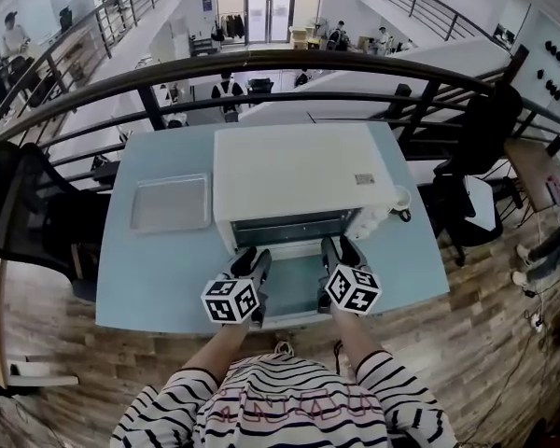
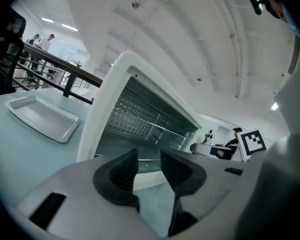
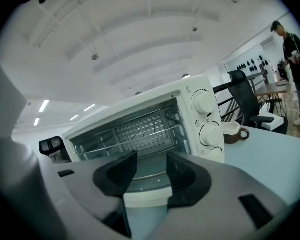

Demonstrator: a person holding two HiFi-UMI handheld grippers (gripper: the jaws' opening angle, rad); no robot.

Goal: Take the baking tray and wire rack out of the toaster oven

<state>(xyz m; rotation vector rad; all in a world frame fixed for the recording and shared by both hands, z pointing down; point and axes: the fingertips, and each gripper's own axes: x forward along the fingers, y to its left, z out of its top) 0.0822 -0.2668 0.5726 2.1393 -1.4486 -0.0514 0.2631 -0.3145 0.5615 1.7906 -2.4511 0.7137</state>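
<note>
A wood floor (image 1: 47, 334), a dark railing (image 1: 289, 61) (curved), a black chair (image 1: 19, 203).

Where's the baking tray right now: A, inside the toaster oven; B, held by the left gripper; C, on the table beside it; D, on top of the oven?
C: the baking tray lies flat on the table, left of the toaster oven in the head view.

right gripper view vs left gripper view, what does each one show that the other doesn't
Only the right gripper view shows the round white control knobs and the brown-and-white mug. Only the left gripper view shows the shallow silver baking tray lying on the pale blue table. Both show the open white toaster oven with the metal wire rack inside. The left gripper and the right gripper each have their jaws apart.
</note>
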